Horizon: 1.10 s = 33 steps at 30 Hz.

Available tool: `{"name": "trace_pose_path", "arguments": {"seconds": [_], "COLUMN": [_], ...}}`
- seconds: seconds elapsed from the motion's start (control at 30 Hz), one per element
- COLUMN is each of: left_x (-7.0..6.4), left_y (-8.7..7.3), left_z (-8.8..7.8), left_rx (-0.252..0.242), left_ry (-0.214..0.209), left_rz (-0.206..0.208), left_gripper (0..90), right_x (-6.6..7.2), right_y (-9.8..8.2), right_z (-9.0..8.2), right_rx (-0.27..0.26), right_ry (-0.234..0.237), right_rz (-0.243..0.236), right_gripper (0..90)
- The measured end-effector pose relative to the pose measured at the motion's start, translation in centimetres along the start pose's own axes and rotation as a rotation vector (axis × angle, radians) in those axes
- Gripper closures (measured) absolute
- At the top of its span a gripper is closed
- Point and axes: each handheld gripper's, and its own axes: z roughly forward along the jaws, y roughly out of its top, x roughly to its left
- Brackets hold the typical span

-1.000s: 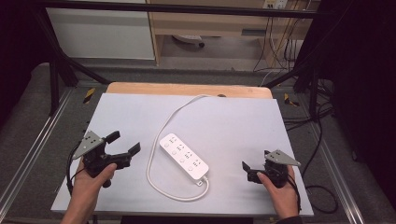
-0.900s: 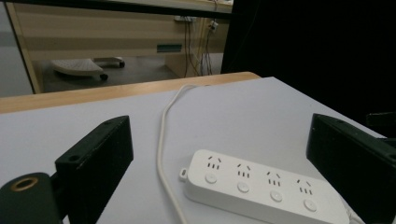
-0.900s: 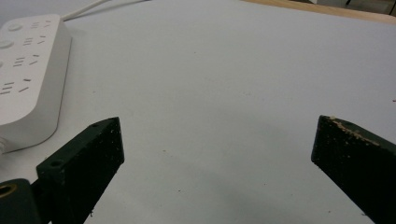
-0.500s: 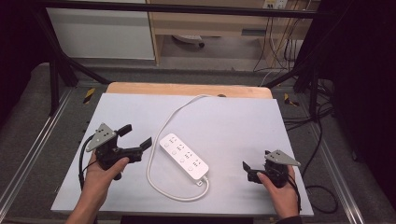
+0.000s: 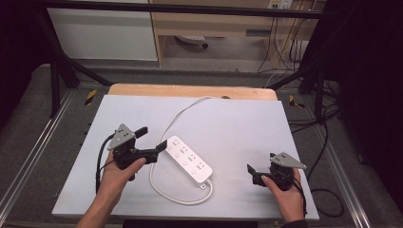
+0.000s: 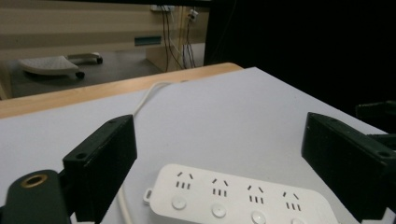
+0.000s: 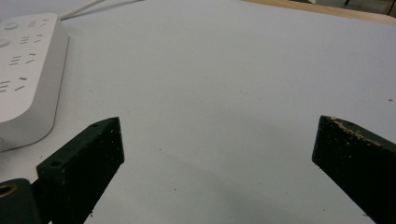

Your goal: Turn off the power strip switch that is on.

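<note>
A white power strip is lying diagonally near the middle of the pale grey tabletop, its white cord looping round its near end and running off toward the far wooden edge. The left gripper is hovering just beside the strip's far-left end with its fingers spread wide, framing the strip's sockets in the left gripper view. The right gripper is sitting near the tabletop's right front, apart from the strip, its fingers also standing wide over bare surface.
</note>
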Motion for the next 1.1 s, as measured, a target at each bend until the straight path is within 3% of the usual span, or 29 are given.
{"name": "trace_pose_path", "arguments": {"seconds": [0.2,0.47,0.77,1.1], "left_x": [-0.8,-1.8,-2.1,-2.6], "left_y": [-1.3,-2.5,-3.3,-4.0], "left_z": [1.3,2.5,3.2,3.8], "left_rx": [0.033,0.077,0.085,0.107], "left_ry": [-0.007,-0.024,-0.024,-0.072], "left_rz": [-0.007,0.01,0.029,0.05], "left_gripper": [13.5,14.2,20.5,49.1], "right_x": [0.0,0.4,0.4,0.7], "right_y": [0.1,0.3,0.2,0.0], "right_z": [0.1,0.3,0.3,0.7], "right_rx": [-0.001,0.0,0.002,0.018], "right_ry": [0.013,0.071,0.07,0.088], "right_rz": [-0.013,-0.023,-0.018,-0.024], "right_gripper": [2.7,3.8,3.8,3.0]}}
